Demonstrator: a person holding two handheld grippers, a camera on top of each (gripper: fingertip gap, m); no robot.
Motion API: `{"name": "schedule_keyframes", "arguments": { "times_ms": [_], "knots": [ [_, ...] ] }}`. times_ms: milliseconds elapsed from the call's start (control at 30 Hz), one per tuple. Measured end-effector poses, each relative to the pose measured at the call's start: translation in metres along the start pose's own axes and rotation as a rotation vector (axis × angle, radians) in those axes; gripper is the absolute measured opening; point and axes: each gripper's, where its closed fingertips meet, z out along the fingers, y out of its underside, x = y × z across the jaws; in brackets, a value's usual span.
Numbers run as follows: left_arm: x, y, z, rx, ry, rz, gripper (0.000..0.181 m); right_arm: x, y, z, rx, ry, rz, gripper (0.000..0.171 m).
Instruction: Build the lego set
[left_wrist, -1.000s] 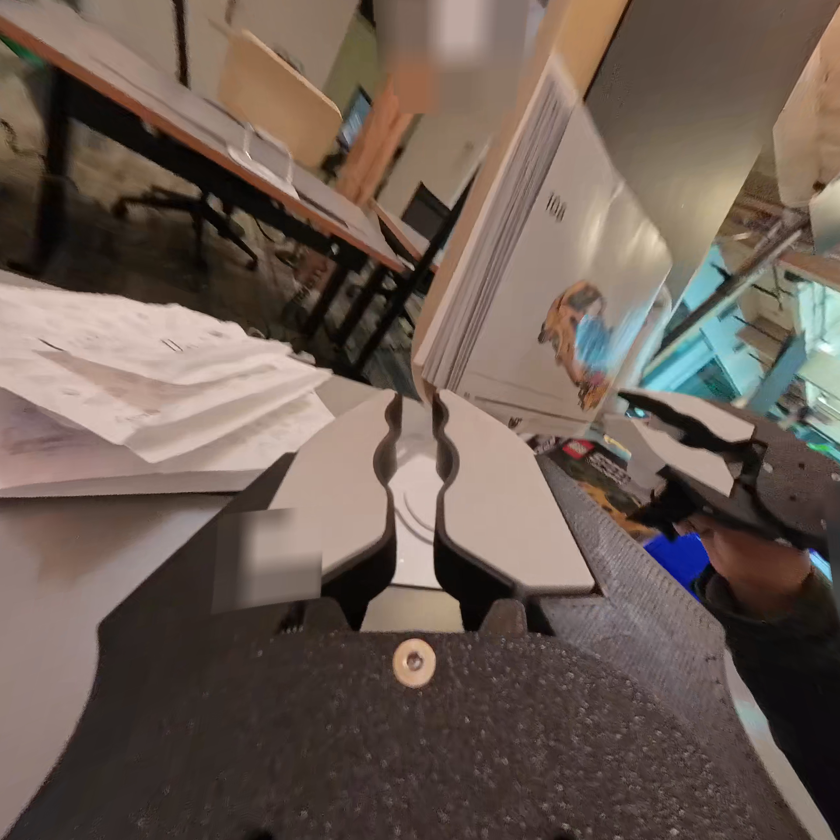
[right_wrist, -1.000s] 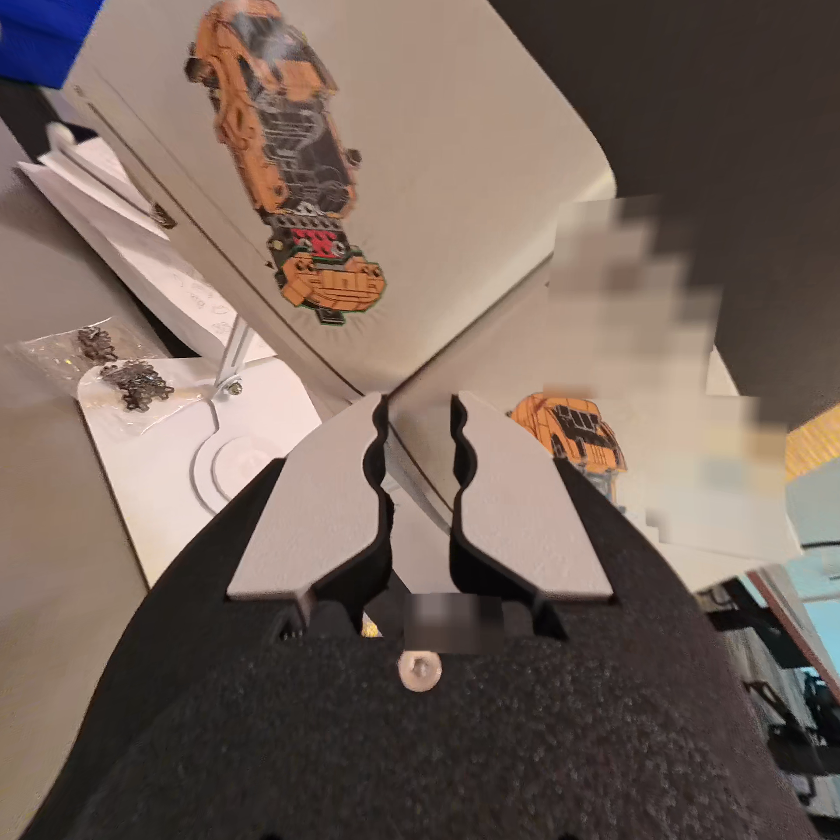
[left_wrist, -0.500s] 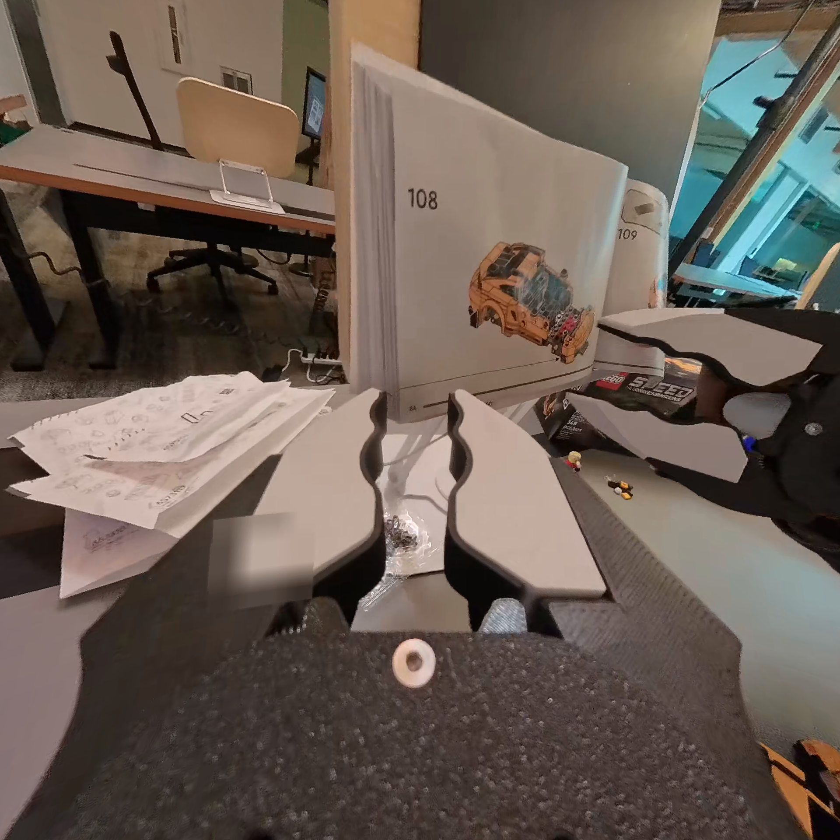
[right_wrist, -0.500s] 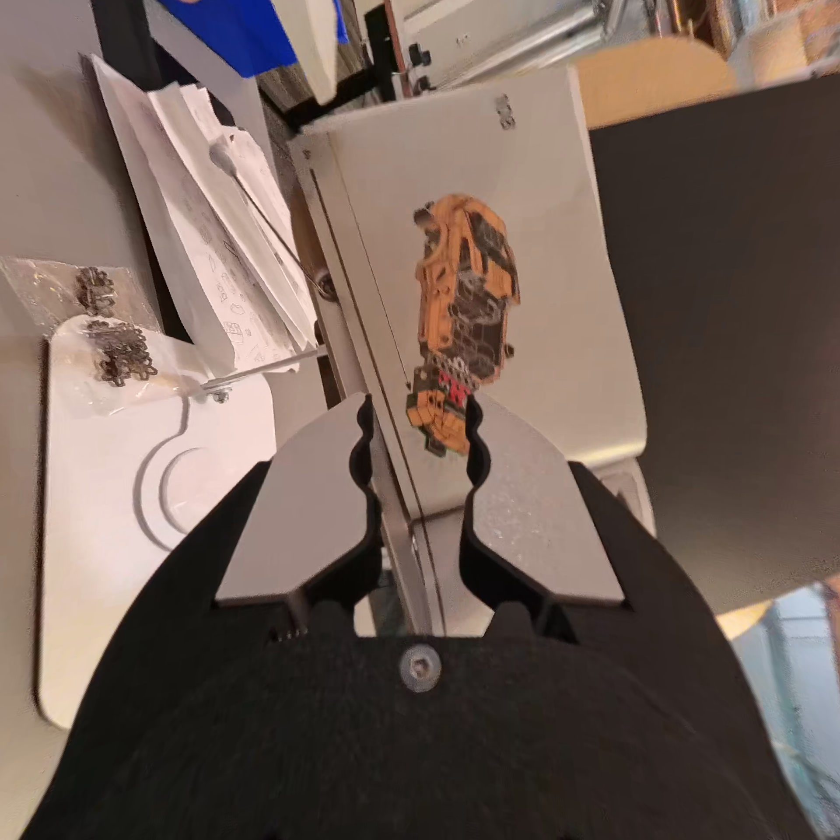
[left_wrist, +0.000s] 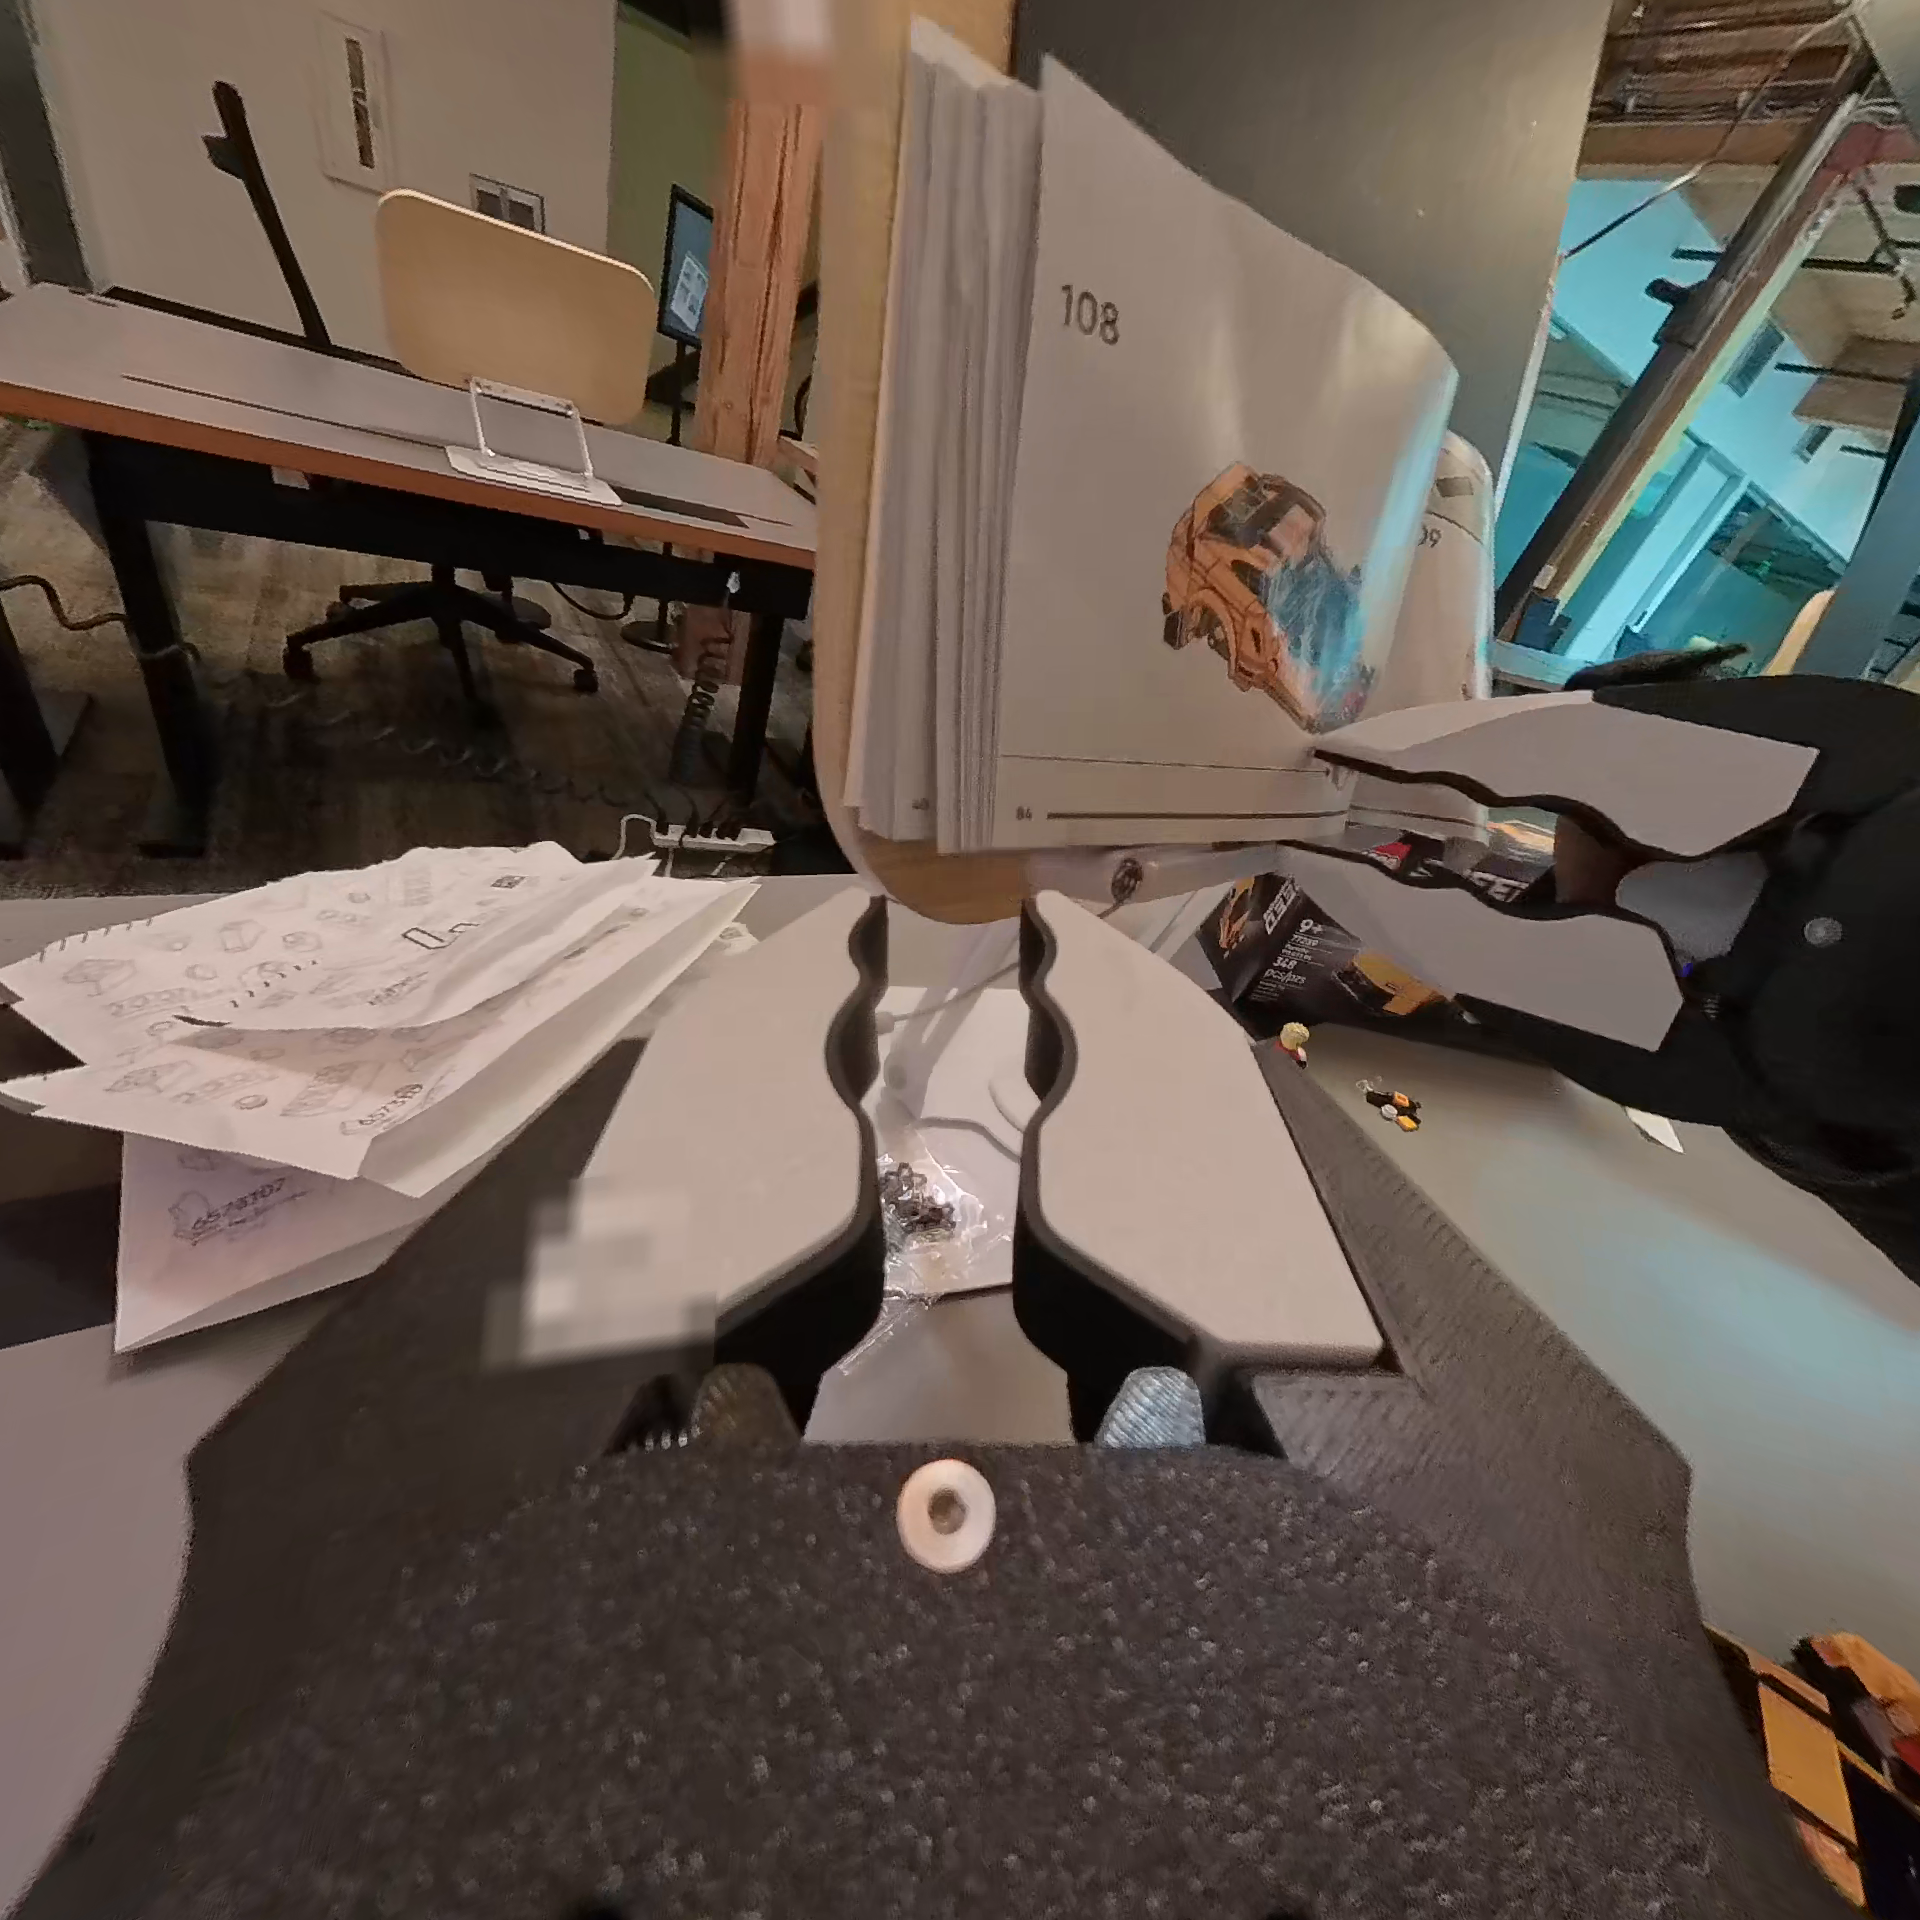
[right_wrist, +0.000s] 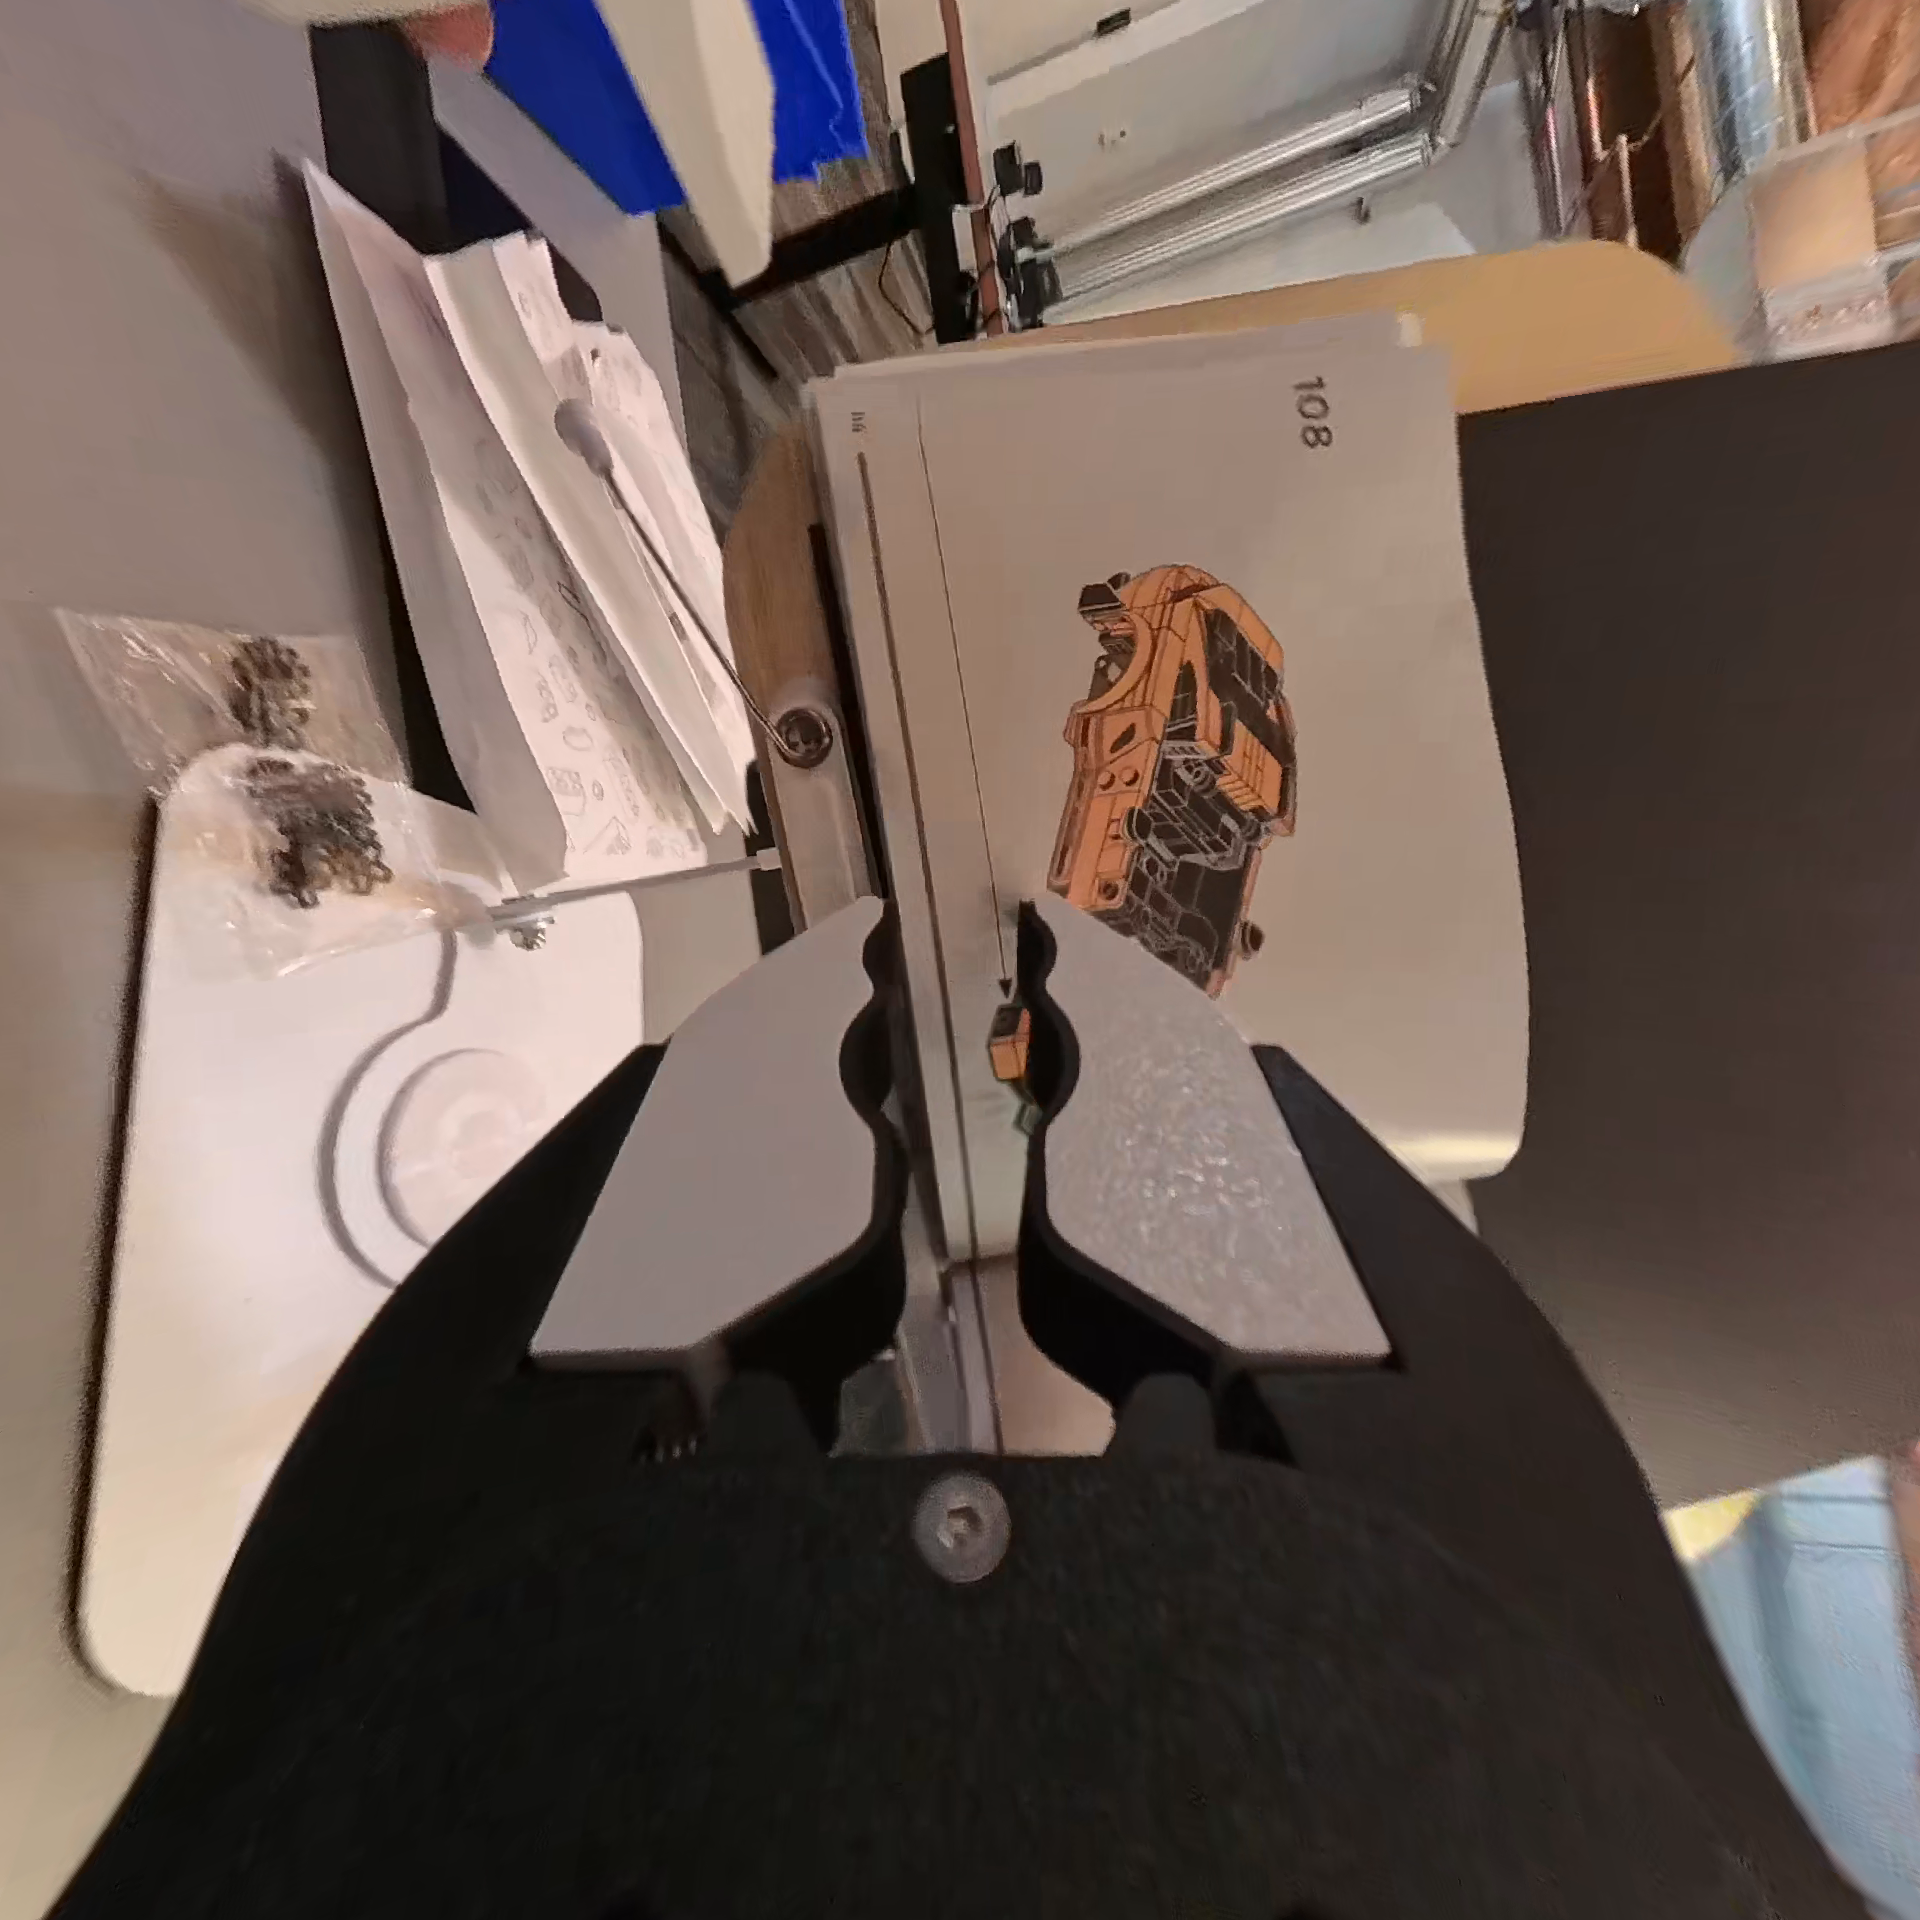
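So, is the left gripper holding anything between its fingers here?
No. The left gripper is open and holds nothing; between its fingers only the bag of small dark parts shows, lying on the white stand base.

Right gripper (right_wrist: 951, 914): fingers parted, straddling the lower edge of instruction booklet (right_wrist: 1195, 748) standing on wooden stand (right_wrist: 764, 623); parts bag (right_wrist: 281, 810) lying beside.

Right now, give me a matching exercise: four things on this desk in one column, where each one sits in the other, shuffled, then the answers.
Things:
1. instruction booklet
2. small clear bag of dark parts
3. paper bags
4. right gripper

Places:
A. piled on the desk left of the stand
B. upright on the wooden stand
C. at the booklet's lower page edge
D. partly on the white base plate

Pairs: 1-B, 2-D, 3-A, 4-C
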Motion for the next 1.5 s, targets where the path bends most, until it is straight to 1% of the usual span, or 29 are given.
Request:
{"name": "schedule_keyframes", "arguments": {
  "times_ms": [233, 400, 500, 567, 667, 733, 800, 867, 967, 1000, 1067, 1100, 1167, 1267, 1300, 1367, 1500],
  "knots": [
    [0.025, 0.001, 0.003, -0.017, 0.090, 0.053, 0.024, -0.007, 0.003, -0.010, 0.098, -0.103, 0.264, 0.014],
    [0.030, 0.004, 0.006, -0.031, 0.103, 0.066, 0.028, -0.010, 0.003, -0.012, 0.161, -0.201, 0.407, 0.010],
    [0.038, 0.006, 0.008, -0.039, 0.149, 0.049, 0.031, -0.015, 0.004, -0.011, 0.183, -0.266, 0.505, 0.004],
    [0.045, 0.005, 0.009, -0.038, 0.176, 0.072, 0.031, -0.014, 0.002, -0.010, 0.214, -0.311, 0.607, 0.000],
    [0.048, 0.003, 0.011, -0.043, 0.169, 0.125, 0.031, -0.013, 0.001, -0.007, 0.233, -0.379, 0.787, 0.000],
    [0.048, 0.002, 0.011, -0.040, 0.168, 0.126, 0.030, -0.016, -0.003, -0.009, 0.258, -0.478, 0.926, 0.000],
    [0.047, 0.002, 0.012, -0.043, 0.171, 0.106, 0.030, -0.013, -0.005, -0.011, 0.292, -0.511, 1.018, 0.000],
    [0.044, 0.003, 0.013, -0.052, 0.166, 0.084, 0.031, -0.007, 0.006, -0.009, 0.246, -0.429, 1.002, 0.000],
    [0.040, 0.002, 0.014, -0.048, 0.152, 0.085, 0.032, 0.007, 0.020, -0.013, 0.184, -0.248, 0.865, 0.000],
    [0.040, 0.000, 0.016, -0.041, 0.152, 0.092, 0.033, 0.012, 0.020, -0.015, 0.166, -0.199, 0.814, 0.004],
    [0.044, -0.003, 0.021, -0.028, 0.155, 0.119, 0.035, 0.024, 0.019, -0.017, 0.101, -0.102, 0.726, 0.021],
    [0.046, -0.003, 0.026, -0.034, 0.155, 0.139, 0.036, 0.029, 0.016, -0.016, 0.068, -0.064, 0.690, 0.032],
    [0.053, 0.001, 0.036, -0.064, 0.165, 0.169, 0.037, 0.041, 0.015, -0.011, -0.005, 0.025, 0.633, 0.042],
    [0.068, 0.009, 0.046, -0.096, 0.221, 0.182, 0.039, 0.046, 0.029, 0.008, -0.170, 0.102, 0.550, 0.067],
    [0.072, 0.012, 0.047, -0.108, 0.231, 0.189, 0.039, 0.046, 0.036, 0.013, -0.211, 0.111, 0.538, 0.068],
    [0.072, 0.014, 0.044, -0.108, 0.221, 0.220, 0.038, 0.047, 0.041, 0.018, -0.225, 0.119, 0.530, 0.066],
    [0.061, 0.007, 0.035, -0.083, 0.190, 0.215, 0.037, 0.059, 0.054, 0.011, -0.237, 0.182, 0.506, 0.054]
  ]
}}
